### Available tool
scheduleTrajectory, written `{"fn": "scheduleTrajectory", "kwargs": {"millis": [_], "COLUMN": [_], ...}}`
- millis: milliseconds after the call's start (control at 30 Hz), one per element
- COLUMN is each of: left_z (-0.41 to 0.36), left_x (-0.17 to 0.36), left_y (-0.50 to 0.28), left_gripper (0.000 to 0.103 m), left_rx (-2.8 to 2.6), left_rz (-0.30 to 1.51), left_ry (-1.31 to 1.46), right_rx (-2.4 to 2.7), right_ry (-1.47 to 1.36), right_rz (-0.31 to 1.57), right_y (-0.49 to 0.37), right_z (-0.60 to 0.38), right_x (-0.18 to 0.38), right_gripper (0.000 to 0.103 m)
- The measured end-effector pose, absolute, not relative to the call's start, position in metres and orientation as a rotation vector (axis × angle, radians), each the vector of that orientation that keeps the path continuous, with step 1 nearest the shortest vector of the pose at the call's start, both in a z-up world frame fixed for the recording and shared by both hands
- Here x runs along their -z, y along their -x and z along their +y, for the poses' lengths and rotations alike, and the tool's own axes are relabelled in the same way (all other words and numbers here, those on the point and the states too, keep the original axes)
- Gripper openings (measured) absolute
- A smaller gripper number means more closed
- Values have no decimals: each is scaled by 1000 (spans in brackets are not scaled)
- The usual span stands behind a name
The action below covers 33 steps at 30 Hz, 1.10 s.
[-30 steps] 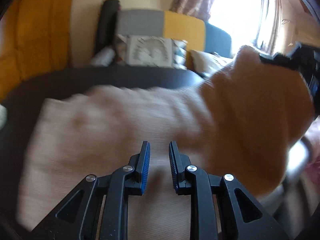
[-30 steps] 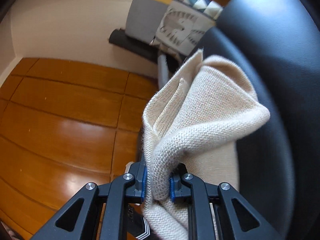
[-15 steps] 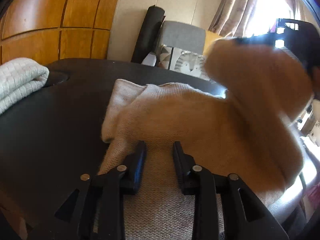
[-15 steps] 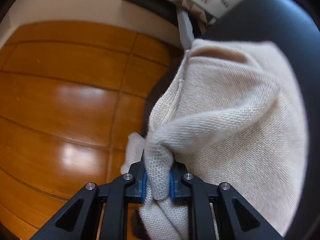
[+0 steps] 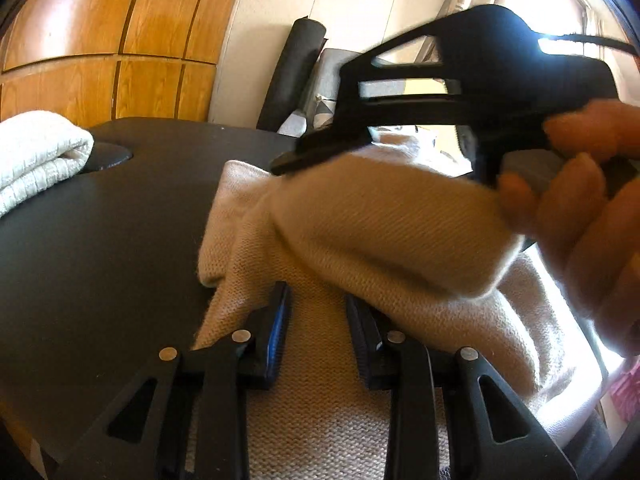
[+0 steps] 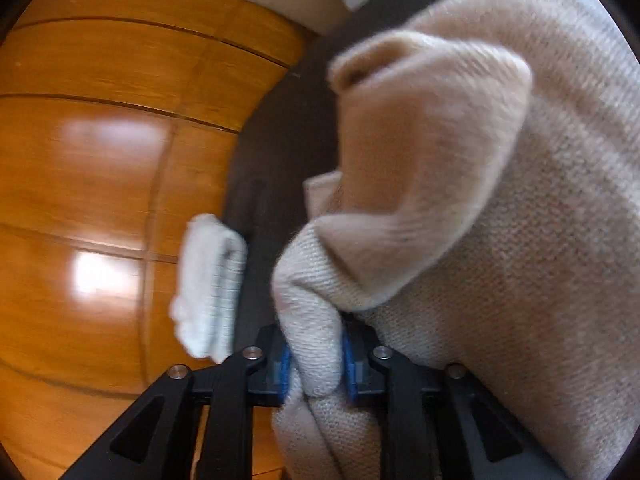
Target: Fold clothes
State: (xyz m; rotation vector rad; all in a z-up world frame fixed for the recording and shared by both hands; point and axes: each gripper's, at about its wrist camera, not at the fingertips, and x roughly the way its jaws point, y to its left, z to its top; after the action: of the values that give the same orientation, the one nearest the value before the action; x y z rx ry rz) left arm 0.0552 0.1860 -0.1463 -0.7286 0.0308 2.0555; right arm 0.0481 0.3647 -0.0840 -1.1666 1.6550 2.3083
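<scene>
From my left wrist camera, going left to right, I see a folded white knit towel (image 5: pixel 38 152) at the far left edge of the dark table (image 5: pixel 100 240), well apart from the beige knit sweater (image 5: pixel 372 232), with bare dark tabletop between them. The sweater is a soft, fine-ribbed beige knit, bunched rather than flat; its body lies on the table's right part and runs lengthwise from near me toward the far edge, where one narrow corner reaches out. My left gripper (image 5: pixel 318 320) sits low on the sweater with its jaws parted to a moderate gap, cloth lying between and beneath them; the fold draped over the right finger hides whether anything is pinched. Above and to the right, the right gripper (image 5: pixel 440 92) comes in from the right, held in the person's hand (image 5: pixel 580 200), with a thick fold of sweater raised beneath it. In the right wrist view, wooden flooring (image 6: pixel 100 200) fills the left, then the white towel (image 6: pixel 210 284), then a strip of table, then the sweater. My right gripper (image 6: pixel 314 364) is clamped on a rolled edge of the sweater (image 6: pixel 480 200), whose lifted fold rises away from it.
</scene>
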Motion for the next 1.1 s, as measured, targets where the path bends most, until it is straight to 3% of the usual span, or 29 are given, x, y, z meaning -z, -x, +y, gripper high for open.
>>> {"fn": "scheduleTrajectory", "kwargs": {"millis": [67, 267, 533, 700, 900, 1100], "left_z": [184, 177, 143, 122, 95, 63], "left_x": [147, 146, 139, 135, 122, 110], "left_y": [-56, -53, -36, -28, -23, -11], "left_gripper": [32, 32, 32, 32, 33, 33], "left_rx": [-2051, -2019, -1937, -1915, -1988, -2122], "left_rz": [22, -31, -196, -256, -226, -273], "left_ry": [730, 756, 887, 959, 955, 944], "right_rx": [-2314, -2563, -2755, -2659, -2701, -2848], "right_ry": [1231, 1317, 1092, 1218, 1378, 1573], "right_rz": [1594, 1109, 957, 684, 662, 347], "right_y": [-43, -38, -83, -106, -109, -113], "right_z": [363, 343, 352, 345, 316, 260], "right_x": [83, 31, -21, 6, 42, 61], "right_gripper": [28, 29, 29, 29, 29, 29]}}
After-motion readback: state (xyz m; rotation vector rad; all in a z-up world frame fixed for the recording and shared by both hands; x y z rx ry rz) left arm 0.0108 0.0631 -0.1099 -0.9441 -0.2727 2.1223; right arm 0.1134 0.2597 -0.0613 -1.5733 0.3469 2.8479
